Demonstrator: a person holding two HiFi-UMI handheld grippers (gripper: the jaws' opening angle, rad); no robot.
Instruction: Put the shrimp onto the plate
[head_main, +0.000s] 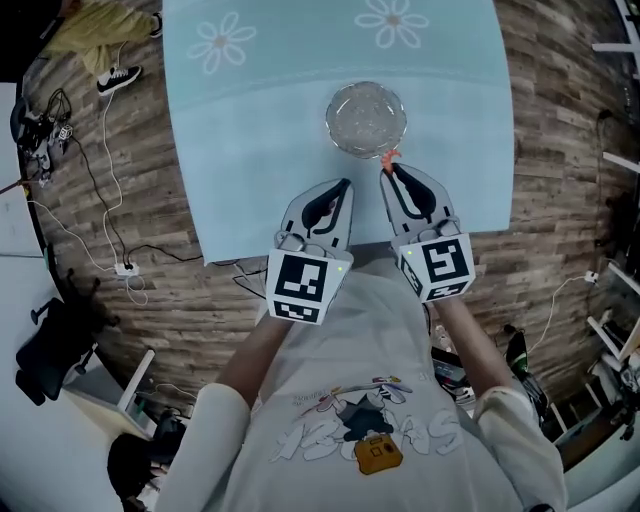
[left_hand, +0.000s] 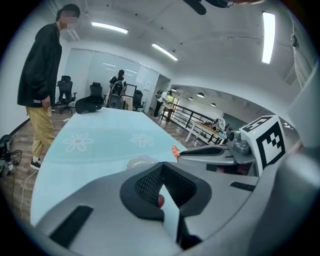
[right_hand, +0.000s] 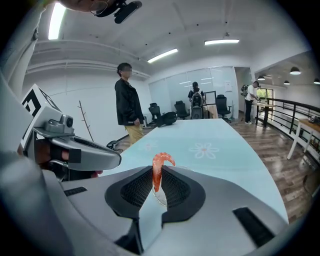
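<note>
The small curled orange shrimp is pinched between the jaws of the right claw, its tail projecting above the pads. It is held at the near rim of the empty clear glass plate on the pale blue flower-printed surface.

1. The right claw should be advanced until the shrimp is over the plate's centre.
2. It should be lowered close before the jaws are parted, so that the shrimp does not bounce out.

The left claw, jaws closed on nothing, is held beside the right. Both claws point away from the person.
</note>
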